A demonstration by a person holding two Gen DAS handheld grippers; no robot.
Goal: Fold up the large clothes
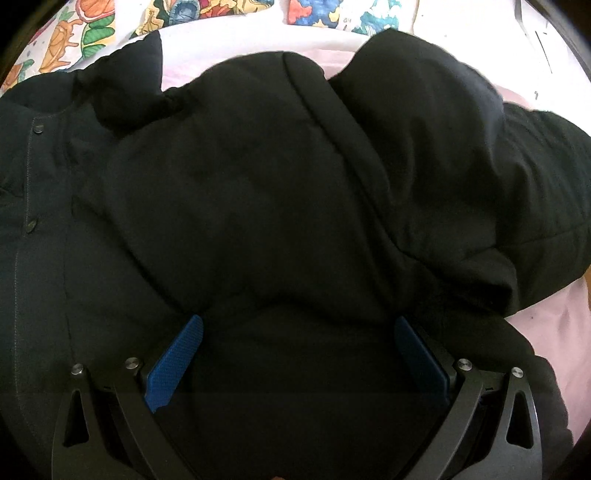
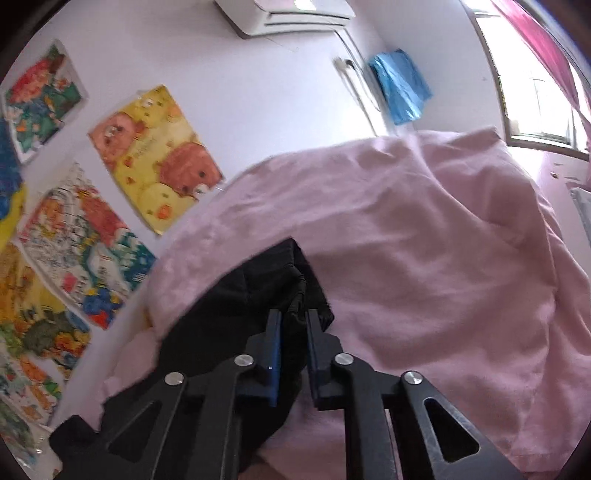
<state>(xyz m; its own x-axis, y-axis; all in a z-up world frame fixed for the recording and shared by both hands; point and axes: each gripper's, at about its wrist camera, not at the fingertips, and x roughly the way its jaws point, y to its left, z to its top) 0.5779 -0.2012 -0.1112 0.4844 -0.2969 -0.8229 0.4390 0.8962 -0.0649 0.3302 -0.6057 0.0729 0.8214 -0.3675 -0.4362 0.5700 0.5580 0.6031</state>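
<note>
A large black padded jacket (image 1: 258,192) lies spread on a pink sheet (image 1: 546,332) and fills the left wrist view. Its snap-button placket (image 1: 31,177) runs down the left side. A sleeve (image 1: 424,122) is folded over the body at the upper right. My left gripper (image 1: 299,332) is open, its blue pads (image 1: 177,362) wide apart and pressed onto the jacket's near part. My right gripper (image 2: 293,317) is shut on a bunched black piece of the jacket (image 2: 258,291), held over the pink sheet (image 2: 424,258).
Colourful cartoon posters (image 2: 155,155) cover the wall beside the bed, also along the top of the left wrist view (image 1: 92,33). An air conditioner (image 2: 288,14), a blue bag (image 2: 400,85) and a window (image 2: 535,81) are on the far walls.
</note>
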